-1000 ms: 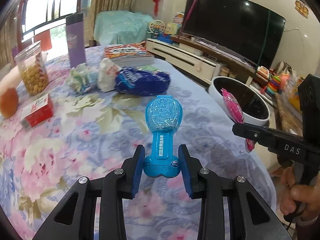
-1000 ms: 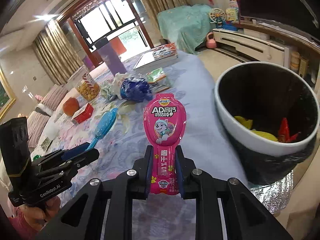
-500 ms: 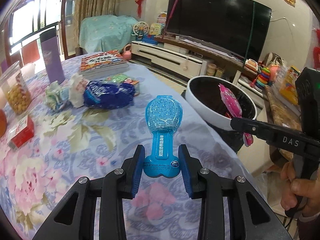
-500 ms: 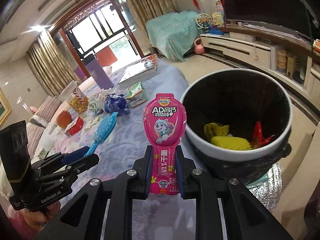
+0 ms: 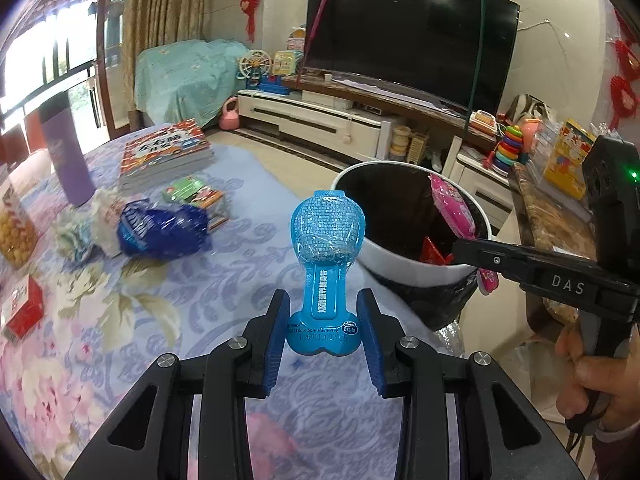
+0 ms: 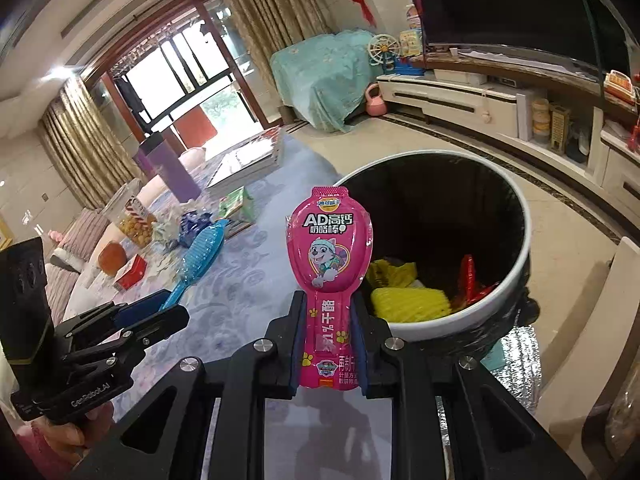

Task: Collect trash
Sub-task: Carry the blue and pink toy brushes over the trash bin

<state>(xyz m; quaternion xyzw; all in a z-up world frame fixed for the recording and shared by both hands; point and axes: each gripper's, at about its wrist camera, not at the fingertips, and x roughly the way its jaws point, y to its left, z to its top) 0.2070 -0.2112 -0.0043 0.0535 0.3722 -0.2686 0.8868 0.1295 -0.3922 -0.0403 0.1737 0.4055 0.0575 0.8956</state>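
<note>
A home living room: television [image 5: 412,36], curtains [image 6: 256,12], toys [image 5: 510,142].

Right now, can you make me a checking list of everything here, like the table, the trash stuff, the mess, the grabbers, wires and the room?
Surface: table with a floral cloth.
Job's things: blue wrapper and pink wrapper, both held; trash bin beside the table, with yellow and red trash inside.
Clutter: blue bag, books, purple bottle, red box, snack jar.
Grippers: left gripper shut on blue wrapper; right gripper shut on pink wrapper.
Cables: nothing seen.
Surroundings: TV, curtains.
</note>
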